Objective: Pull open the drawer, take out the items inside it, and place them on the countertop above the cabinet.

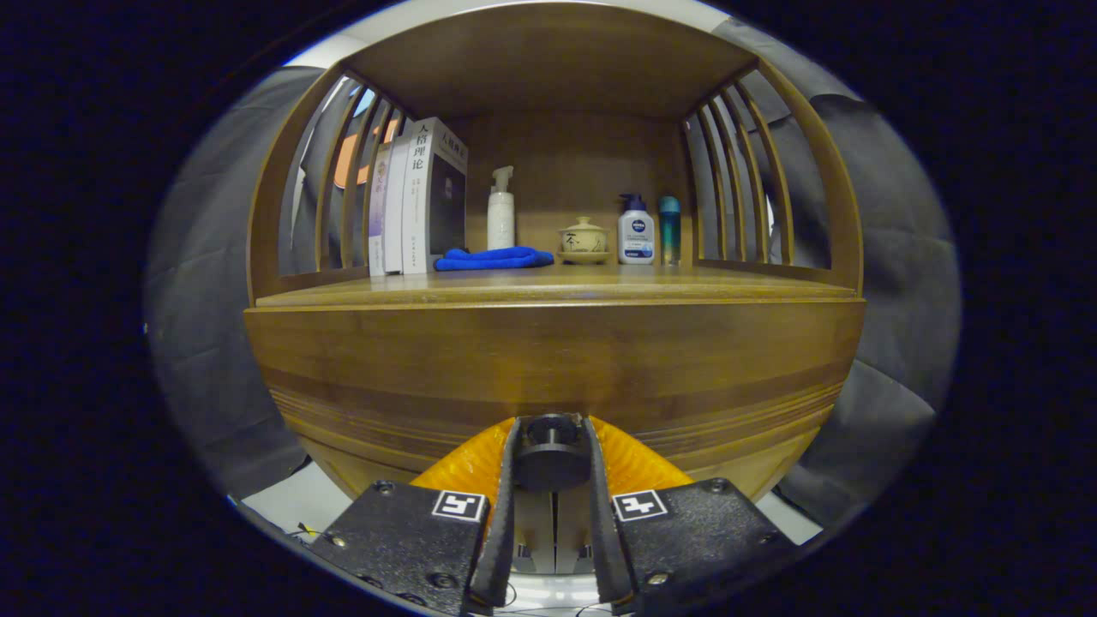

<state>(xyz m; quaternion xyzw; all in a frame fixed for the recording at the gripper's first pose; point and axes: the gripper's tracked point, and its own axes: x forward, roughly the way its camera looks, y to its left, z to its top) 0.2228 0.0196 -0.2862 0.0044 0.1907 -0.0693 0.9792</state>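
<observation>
Right now we have the gripper [551,433] pinching the drawer knob [551,456] — both fingers [507,480] press its sides, one on each flank, with the dark round knob sitting between them at their far ends. Knob juts straight out of the drawer front [553,360] toward us, its axis in line with the fingers. Drawer front is a wide wooden panel, long axis running left to right across the cabinet, face pointing at the camera; we can't tell whether it's pulled out at all, and the inside is hidden. Just above it sits the countertop [557,287], a flat wooden shelf running the same left-right way, with slatted sides and a wooden roof over it. On the countertop, well beyond the fingers: upright books [420,201] at the left, spines facing us; a folded blue cloth [493,258] lying flat just beside them; a white spray bottle [500,210] standing behind the cloth; a small lidded ceramic cup on a saucer [584,240] near the middle; then a white-and-blue pump bottle [636,230] and a slim teal bottle [669,230] side by side at the right — all upright.
</observation>
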